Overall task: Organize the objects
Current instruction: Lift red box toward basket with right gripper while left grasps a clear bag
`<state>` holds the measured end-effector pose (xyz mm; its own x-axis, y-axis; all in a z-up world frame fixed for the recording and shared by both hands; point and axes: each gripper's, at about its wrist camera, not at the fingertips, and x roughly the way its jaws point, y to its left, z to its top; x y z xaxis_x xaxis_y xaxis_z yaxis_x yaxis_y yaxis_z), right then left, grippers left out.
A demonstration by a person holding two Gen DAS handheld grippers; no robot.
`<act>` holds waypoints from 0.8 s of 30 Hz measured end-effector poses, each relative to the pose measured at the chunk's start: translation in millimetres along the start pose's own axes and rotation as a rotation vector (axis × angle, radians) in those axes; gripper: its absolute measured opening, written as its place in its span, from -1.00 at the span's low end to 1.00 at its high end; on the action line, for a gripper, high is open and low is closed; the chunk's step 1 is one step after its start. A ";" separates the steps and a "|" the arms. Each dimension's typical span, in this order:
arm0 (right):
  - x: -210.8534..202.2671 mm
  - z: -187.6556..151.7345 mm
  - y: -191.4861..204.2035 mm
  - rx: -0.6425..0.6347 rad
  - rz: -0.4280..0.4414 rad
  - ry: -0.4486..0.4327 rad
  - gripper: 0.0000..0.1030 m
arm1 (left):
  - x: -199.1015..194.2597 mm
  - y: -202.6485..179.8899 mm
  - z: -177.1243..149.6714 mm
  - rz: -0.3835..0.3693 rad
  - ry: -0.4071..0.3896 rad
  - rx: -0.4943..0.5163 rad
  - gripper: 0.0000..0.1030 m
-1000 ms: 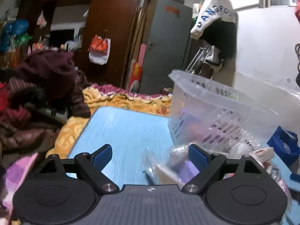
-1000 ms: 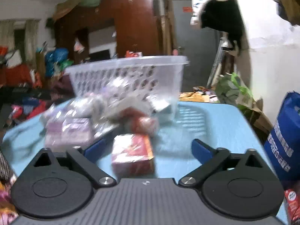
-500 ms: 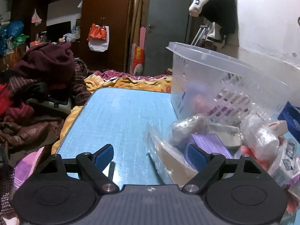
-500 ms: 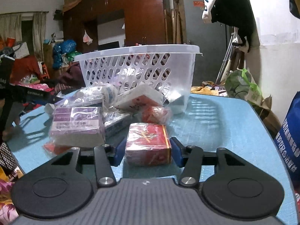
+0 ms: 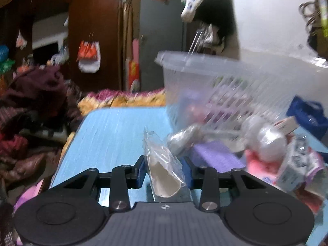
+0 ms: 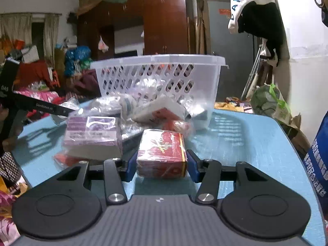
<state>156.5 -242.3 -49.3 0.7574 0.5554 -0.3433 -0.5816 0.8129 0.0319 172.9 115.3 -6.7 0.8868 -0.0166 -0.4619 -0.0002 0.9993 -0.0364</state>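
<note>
While both grippers sit low over the blue table [image 6: 256, 135], the right gripper [image 6: 162, 164] has its fingers clamped on a red box [image 6: 162, 153], and the left gripper [image 5: 164, 170] pinches a clear bag [image 5: 164, 168] with something pale inside. Just past them lies a heap of wrapped packets [image 6: 92, 135]. Beyond, near the far edge, stands a clear basket [image 6: 157, 78]. Farther off: piled clothes [image 5: 34, 94] left, a dark wardrobe [image 6: 164, 20], a grey door [image 5: 162, 41], a white wall [image 6: 307, 71] right.

Red box [image 6: 162, 153] with gold trim; purple pack [image 6: 92, 131]; translucent white latticed basket [image 6: 157, 78]; light-blue table [image 6: 246, 139].
</note>
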 end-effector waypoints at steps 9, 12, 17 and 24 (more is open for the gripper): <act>-6.2 -1.3 -4.6 0.042 0.001 -0.075 0.03 | -13.9 0.4 -6.1 -0.064 -0.134 0.006 -0.20; -6.3 -1.1 -4.3 0.042 -0.010 -0.082 0.03 | -23.9 -2.3 -11.7 -0.061 -0.208 0.023 -0.20; -6.9 -2.6 -5.1 0.052 -0.016 -0.097 0.03 | -23.5 -2.8 -11.3 -0.058 -0.218 0.012 -0.20; -7.4 -3.8 -5.4 0.055 -0.018 -0.106 0.03 | -22.2 -2.1 -11.0 -0.060 -0.206 0.016 -0.20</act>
<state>152.8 -251.4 -50.6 0.7961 0.5541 -0.2432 -0.5531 0.8294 0.0789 148.2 113.2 -6.1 0.9607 -0.0706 -0.2683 0.0612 0.9972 -0.0434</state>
